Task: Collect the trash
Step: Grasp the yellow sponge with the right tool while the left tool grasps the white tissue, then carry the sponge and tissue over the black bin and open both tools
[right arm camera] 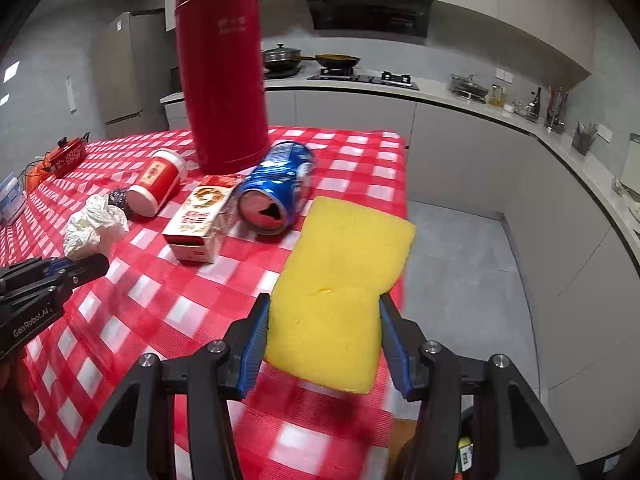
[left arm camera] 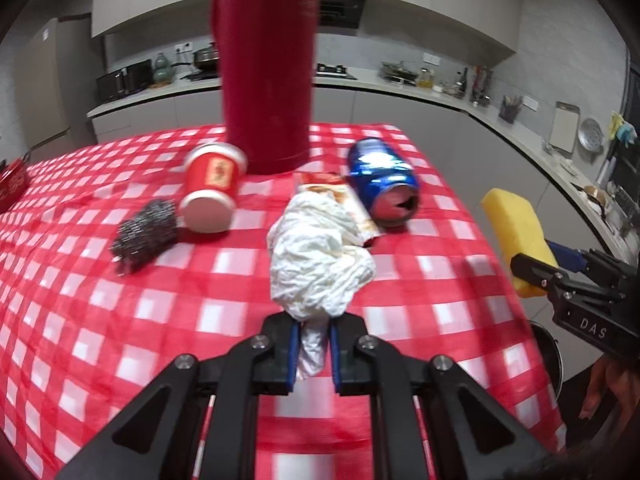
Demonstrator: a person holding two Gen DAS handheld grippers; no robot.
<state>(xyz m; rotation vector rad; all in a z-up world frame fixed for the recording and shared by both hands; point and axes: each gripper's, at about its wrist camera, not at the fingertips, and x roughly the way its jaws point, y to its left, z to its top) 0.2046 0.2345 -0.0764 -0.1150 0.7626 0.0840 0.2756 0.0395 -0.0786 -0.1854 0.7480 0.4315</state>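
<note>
My left gripper is shut on a crumpled white tissue, held just above the red-checked tablecloth; it also shows in the right wrist view. My right gripper is shut on a yellow sponge, held over the table's right edge; the sponge shows in the left wrist view. A crushed blue can lies on its side beside a small snack box. A red paper cup lies tipped over.
A tall red thermos stands behind the trash. A steel wool scrubber lies left of the cup. A dark bin rim sits below the table's right edge. A red pot sits far left.
</note>
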